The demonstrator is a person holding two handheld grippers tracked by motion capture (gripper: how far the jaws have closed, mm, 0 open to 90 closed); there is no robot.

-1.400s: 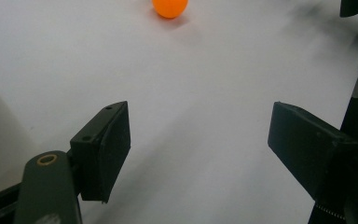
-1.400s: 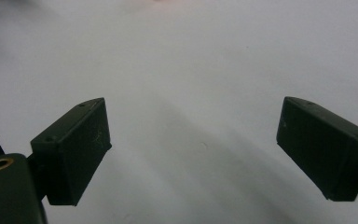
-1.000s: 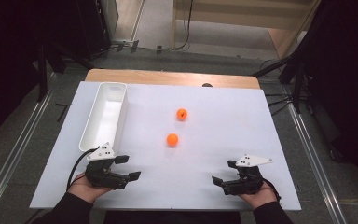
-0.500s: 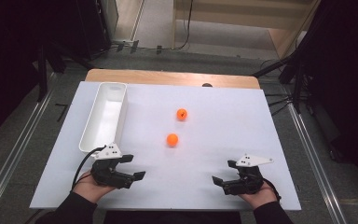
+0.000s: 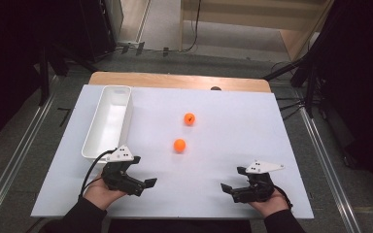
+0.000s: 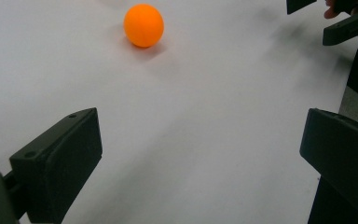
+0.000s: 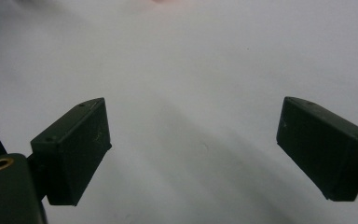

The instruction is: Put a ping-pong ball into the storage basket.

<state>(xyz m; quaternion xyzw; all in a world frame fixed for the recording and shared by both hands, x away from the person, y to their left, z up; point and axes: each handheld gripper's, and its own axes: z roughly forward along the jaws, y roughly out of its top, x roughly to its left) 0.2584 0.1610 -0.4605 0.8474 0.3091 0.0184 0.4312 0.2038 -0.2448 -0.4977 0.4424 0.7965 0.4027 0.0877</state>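
Orange ball, the nearer of two on the white table, lies free ahead of my left gripper, whose jaws have just been opening with nothing between them, so I judge a pickup comes next; my right gripper gapes empty.

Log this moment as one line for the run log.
left gripper: open, just opened wider, nothing between fingers | right gripper: open, empty | near orange ball, far orange ball: loose on table | white bin: empty

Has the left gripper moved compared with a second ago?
Yes. The left gripper has shifted slightly right along the table's near edge, away from the white tray, and its jaws have just been opening, nothing between them.
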